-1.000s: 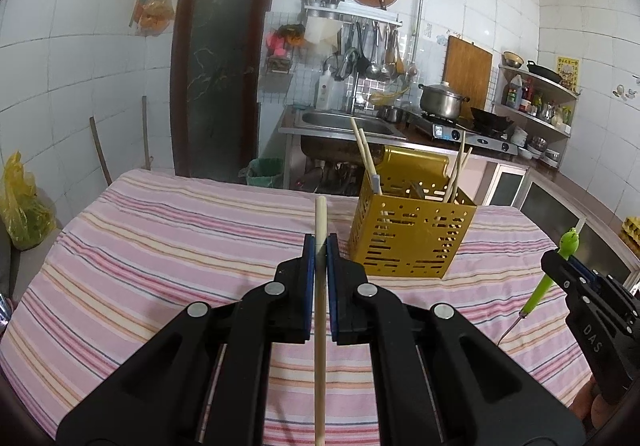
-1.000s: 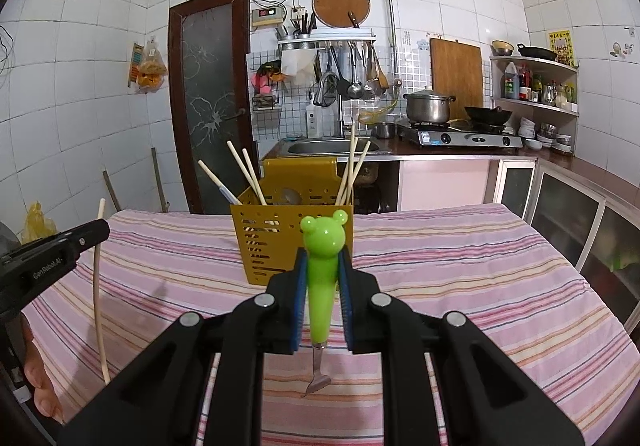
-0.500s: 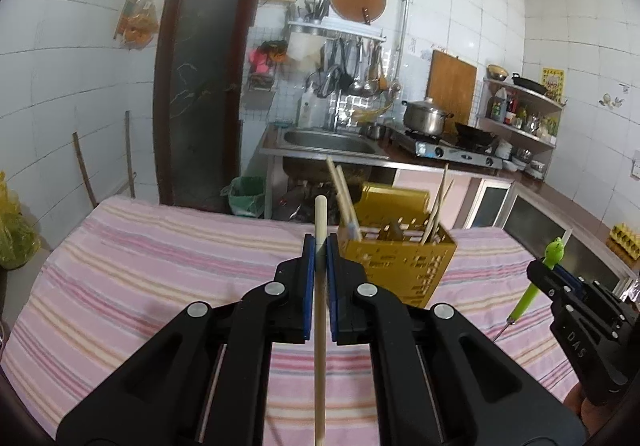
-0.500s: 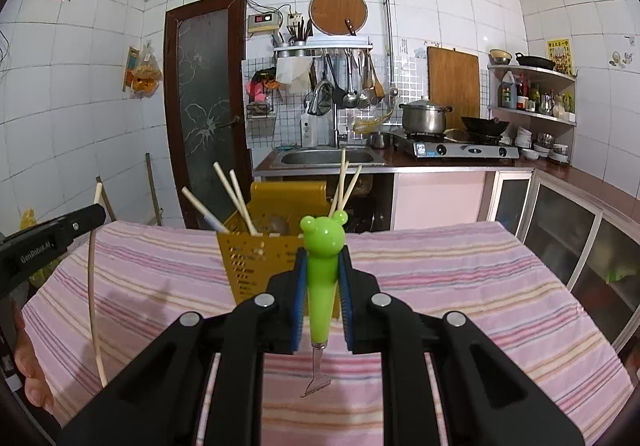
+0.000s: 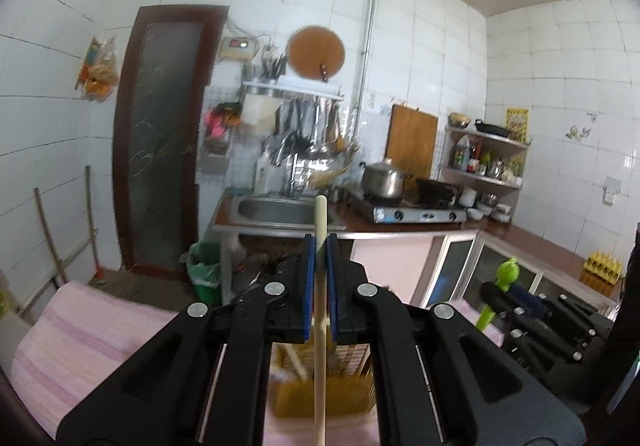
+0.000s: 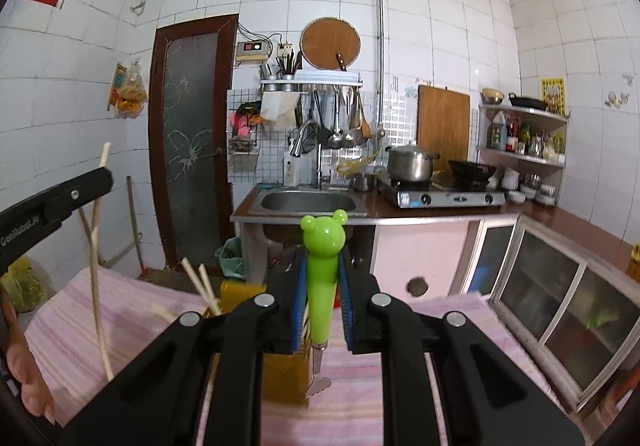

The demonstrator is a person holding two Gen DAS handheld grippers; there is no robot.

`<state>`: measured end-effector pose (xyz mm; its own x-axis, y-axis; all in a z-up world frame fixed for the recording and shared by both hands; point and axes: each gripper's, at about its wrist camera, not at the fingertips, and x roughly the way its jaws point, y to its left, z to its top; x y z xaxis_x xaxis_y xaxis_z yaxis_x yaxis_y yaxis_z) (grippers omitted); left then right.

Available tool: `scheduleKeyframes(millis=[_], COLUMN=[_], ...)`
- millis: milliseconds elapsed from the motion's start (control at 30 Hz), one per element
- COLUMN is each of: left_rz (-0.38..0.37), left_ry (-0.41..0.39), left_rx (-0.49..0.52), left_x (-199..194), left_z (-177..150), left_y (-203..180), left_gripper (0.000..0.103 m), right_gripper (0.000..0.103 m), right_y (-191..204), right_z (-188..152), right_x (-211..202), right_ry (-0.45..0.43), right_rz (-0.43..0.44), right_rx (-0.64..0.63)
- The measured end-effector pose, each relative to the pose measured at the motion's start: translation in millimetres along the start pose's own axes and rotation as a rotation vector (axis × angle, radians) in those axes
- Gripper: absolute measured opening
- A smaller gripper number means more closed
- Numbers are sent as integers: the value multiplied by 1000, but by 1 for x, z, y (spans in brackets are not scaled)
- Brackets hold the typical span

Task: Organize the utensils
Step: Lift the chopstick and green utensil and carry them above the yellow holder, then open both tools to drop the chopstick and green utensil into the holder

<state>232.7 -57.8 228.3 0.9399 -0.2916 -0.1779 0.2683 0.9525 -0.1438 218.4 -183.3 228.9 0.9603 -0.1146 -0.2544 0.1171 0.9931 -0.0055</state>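
Left gripper (image 5: 320, 246): we log jaws pinching a wooden chopstick (image 5: 320, 326), upright, above the yellow utensil holder (image 5: 296, 402) | Right gripper (image 6: 323, 278): jaws pinching a green bear-handled fork (image 6: 322, 266), tines down just beside that holder (image 6: 286, 378) | Holder: on striped tablecloth (image 6: 440, 366), chopsticks (image 6: 200, 282) inside.

The chopstick (image 5: 320, 310) looks like pale, matt wood, and the fork (image 6: 321, 278) has a glossy green plastic handle with a metal end. The holder (image 6: 286, 378) is perforated yellow plastic on a striped pink cloth (image 6: 72, 330), and the jaws carry blue pads.
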Motion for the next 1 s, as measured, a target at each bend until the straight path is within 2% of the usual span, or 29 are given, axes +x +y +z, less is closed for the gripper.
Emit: scheduleKeyframes(millis=[133,233,433,733,867,1000], left_rz=[-6,-7,5,-9,-31,-30], left_ry=[-42,-49,-15,14,17,-64], left_rx=[5,-6,29,13,-23,-12], left_x=[36,67,133,152,149,133], left_z=[13,12,-12,-47,-36,-17], left_y=[-3,2,11,27,33,28], left_gripper=[4,4,4,4,4,4], right_gripper=[15,15,15,15,15,15], right_y=[4,11,20,23,23,24], right_z=[18,19,9,-25,-41,-42], right_x=[31,54,97,131,139,137], right_ry=[22,45,104,203,241,231], right_rz=[15,17,23,41,43,47], right_rx=[5,-5,-10,18,23,25])
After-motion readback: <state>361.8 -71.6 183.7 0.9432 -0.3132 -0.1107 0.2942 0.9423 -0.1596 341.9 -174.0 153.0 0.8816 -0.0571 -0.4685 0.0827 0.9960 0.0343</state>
